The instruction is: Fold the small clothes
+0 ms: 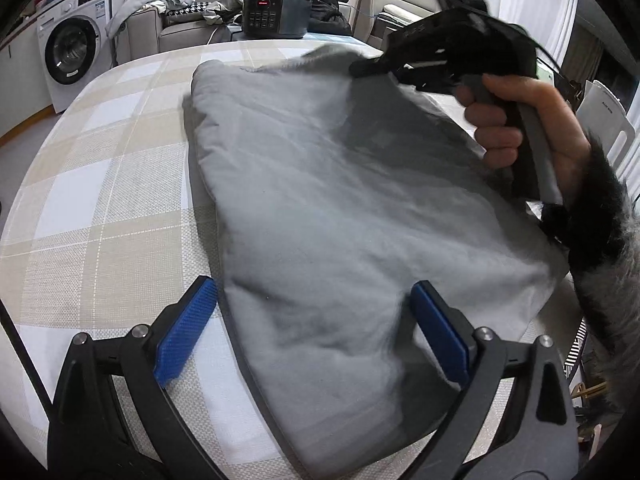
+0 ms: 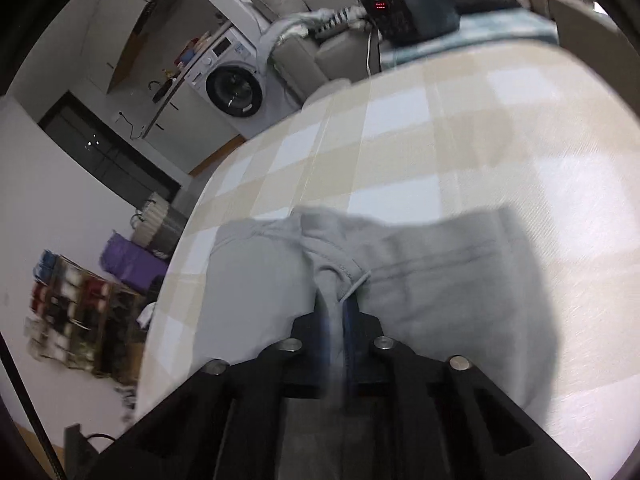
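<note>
A small grey garment (image 1: 320, 208) lies spread on the beige checked table (image 1: 100, 200). Low in the left wrist view my left gripper (image 1: 316, 332) stands open, its blue pads (image 1: 188, 332) straddling the garment's near end without pressing it. At the garment's far right corner my right gripper (image 1: 362, 68) pinches the edge and holds it lifted; a hand (image 1: 516, 120) with a furry sleeve grips its handle. The right wrist view shows the right gripper (image 2: 340, 312) shut on a bunched fold of the grey garment (image 2: 440, 272) beside a white drawstring (image 2: 358, 282).
A black electric cooker (image 1: 276, 12) stands at the table's far edge, also in the right wrist view as the cooker (image 2: 408, 8). A washing machine (image 1: 72, 52) and sofa lie beyond. A white chair back (image 1: 604, 108) stands to the right. Bare tablecloth (image 2: 460, 140) stretches past the garment.
</note>
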### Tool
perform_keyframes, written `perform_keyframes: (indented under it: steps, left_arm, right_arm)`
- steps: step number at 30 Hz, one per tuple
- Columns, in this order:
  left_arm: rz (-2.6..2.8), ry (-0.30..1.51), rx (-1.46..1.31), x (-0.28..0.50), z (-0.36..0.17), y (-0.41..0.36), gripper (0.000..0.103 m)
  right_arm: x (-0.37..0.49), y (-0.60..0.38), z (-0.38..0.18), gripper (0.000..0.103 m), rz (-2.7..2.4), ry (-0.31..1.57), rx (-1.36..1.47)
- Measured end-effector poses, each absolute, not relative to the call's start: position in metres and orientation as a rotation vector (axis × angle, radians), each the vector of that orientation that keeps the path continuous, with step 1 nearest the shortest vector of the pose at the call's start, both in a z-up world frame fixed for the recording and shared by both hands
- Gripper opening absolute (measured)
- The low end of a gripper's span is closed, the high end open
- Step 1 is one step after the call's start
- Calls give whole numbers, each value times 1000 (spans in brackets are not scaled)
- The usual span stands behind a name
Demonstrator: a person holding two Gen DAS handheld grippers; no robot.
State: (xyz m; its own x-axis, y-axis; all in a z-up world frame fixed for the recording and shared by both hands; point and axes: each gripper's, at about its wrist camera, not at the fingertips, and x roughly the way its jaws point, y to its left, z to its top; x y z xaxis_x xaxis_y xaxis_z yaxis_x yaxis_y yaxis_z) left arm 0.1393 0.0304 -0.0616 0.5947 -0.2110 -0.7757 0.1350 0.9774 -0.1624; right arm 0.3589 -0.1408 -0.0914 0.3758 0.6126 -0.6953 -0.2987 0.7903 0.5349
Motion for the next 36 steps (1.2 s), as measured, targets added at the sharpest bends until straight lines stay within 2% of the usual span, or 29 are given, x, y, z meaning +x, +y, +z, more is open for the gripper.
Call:
perform_keyframes:
  steps: [5,8,10,12,14,16,17,18,20,25,27,30,36]
  left_arm:
    - [-201,915,-84,141,-62,31,97]
    - [-201,915,-84,141,-62,31,97]
    - [-200,915,-83,141,-62,31,97]
    - [-201,915,-83,141,-63,31,97]
    - [-201,916,-82,141,-63,31,98]
    - [-202,916,-81,142,-63,32,98]
    - [-202,916,-81,142,-63,32,98]
    - [-202,916,-81,142,-63,32,98]
    - [-203,916,-83,142,-62,32,98]
    - [-203,917,-79,143,-63,33,98]
    - [-207,916,-83,143,-63,34,98]
    - [-209,916,-85,142,-63,34,98]
    - [-209,916,-85,142,-63,34,99]
  right_arm:
    - [367,-148,-89,7,540,1039,314]
    - [374,-139,-105,15,485,1096,216]
    - [373,-144,-107,21,499,1110,262]
    - [373,-153,-101,34,516,1094,334]
    - [373,-161,-95,38,522,1061,392]
    - [379,-164,-95,38,505,1067,418]
    - [383,-163,-97,34,494,1073,403]
    - [387,-159,-99,20,493,1081,376]
    - [388,-155,-101,14,481,1084,333]
    - [386,-144,-107,14,436,1060,211]
    - [383,-142,-103,19,438,1066,165]
    - [370,-151,-88,19,482,1050,213]
    - [282,-161,-67,23,563,1009,111]
